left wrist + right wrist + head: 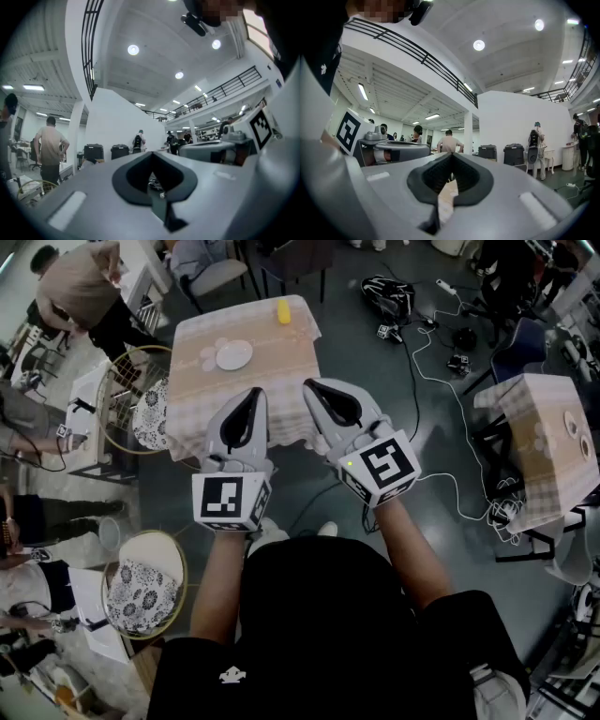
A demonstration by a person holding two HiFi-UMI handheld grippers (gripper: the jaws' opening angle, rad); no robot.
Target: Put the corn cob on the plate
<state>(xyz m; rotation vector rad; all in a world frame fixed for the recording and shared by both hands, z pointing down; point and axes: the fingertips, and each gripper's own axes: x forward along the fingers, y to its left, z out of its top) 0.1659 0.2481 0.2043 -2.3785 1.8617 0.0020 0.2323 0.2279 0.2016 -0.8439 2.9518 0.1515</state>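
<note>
1. Black shirt fabric [319, 634] on the person's chest filled the bottom of the head view, and both bare forearms reached forward from it.
2. Just ahead of the forearms came two black-and-white marker cubes, one [231, 501] at the rear of the grey-shelled left gripper [251, 392] and one [386, 465] at the rear of the matching right gripper [312, 385]. Both grippers were held level, side by side, near each other but not touching.
3. Seen from its own camera, the left gripper's jaws were pressed together with nothing caught between them.
4. Likewise, the right gripper's jaws were fully closed and empty in its own view.
5. Beyond the jaw tips stood a square counter draped in a beige checked cloth [281, 362]. Neither gripper touched it.
6. On the counter's left half lay a round white plate [233, 354] with nothing on it.
7. Farther back, close to the counter's far edge, lay the small yellow corn cob [283, 311]. It sat to the right of the plate and well apart from it.
8. Left of the counter stood a round wire-framed chair with a patterned cushion [150, 413].
9. To the right, loose cables [450, 479] trailed over the dark grey floor [356, 343].
10. Farthest off, at the upper left, a person in a beige top [80, 282] bent over.
</note>
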